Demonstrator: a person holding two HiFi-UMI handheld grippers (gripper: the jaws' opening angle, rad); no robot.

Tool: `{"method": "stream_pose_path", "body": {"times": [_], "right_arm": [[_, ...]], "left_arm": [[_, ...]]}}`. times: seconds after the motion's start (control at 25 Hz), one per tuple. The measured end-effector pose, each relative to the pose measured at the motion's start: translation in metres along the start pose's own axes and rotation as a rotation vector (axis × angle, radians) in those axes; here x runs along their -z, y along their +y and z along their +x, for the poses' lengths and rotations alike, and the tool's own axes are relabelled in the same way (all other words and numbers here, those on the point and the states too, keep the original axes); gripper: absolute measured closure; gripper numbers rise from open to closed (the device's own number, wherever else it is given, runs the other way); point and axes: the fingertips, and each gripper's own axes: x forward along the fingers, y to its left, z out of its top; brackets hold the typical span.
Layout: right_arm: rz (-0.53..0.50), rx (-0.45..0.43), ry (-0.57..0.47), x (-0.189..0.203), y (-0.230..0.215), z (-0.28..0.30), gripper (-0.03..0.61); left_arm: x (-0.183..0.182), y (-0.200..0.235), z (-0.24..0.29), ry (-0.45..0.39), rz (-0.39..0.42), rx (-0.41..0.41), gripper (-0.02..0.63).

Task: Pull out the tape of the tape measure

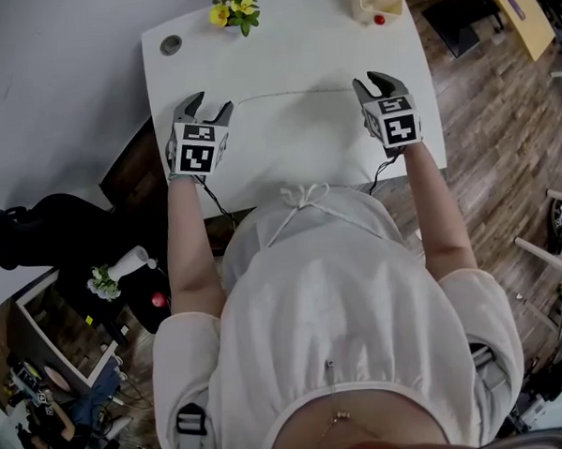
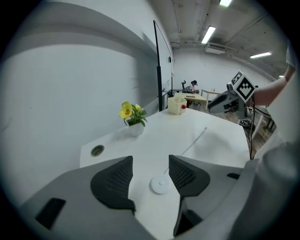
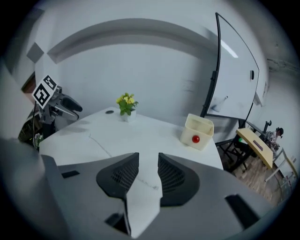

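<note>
On the table [image 1: 300, 49], round white tape measure [image 2: 160, 184], thin tape [image 2: 194, 140] outstretched

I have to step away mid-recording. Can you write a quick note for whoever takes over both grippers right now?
Left gripper: open, empty, held above the table.
Right gripper: open, empty, also off the table.
Tape measure: round white case lying on the table below the left jaws. Its tape lies stretched across the table towards the right gripper.
Done: the tape looks pulled out, and neither gripper holds it.
Left: apparently nothing more.
</note>
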Motion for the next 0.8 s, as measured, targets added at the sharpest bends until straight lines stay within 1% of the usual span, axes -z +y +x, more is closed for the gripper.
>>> {"method": "stream_pose_path", "body": {"times": [0.08, 0.24, 0.32, 0.48, 0.56, 0.68, 0.8], "right_arm": [[-0.016, 0.01, -0.078, -0.019, 0.003, -0.009, 0.471], [-0.04, 0.012, -0.199, -0.052, 0.017, -0.03, 0.542], [-0.038, 0.008, -0.239, -0.064, 0.025, -0.04, 0.563], [-0.036, 0.012, -0.319, -0.082, 0.035, -0.06, 0.572], [-0.049, 0.022, -0.383, -0.094, 0.038, -0.072, 0.572], [-0.072, 0.034, -0.452, -0.106, 0.04, -0.085, 0.572], [-0.08, 0.016, -0.497, -0.113, 0.045, -0.094, 0.572]], "left_arm": [[-0.017, 0.004, -0.015, -0.071, -0.022, -0.027, 0.39], [-0.052, 0.017, -0.052, -0.22, -0.098, -0.099, 0.482], [-0.067, 0.02, -0.069, -0.276, -0.106, -0.121, 0.514], [-0.094, 0.016, -0.099, -0.392, -0.068, -0.133, 0.577], [-0.105, 0.009, -0.113, -0.459, -0.044, -0.118, 0.584], [-0.119, -0.003, -0.131, -0.551, 0.023, -0.101, 0.588], [-0.127, -0.015, -0.141, -0.599, 0.077, -0.085, 0.591]]}}
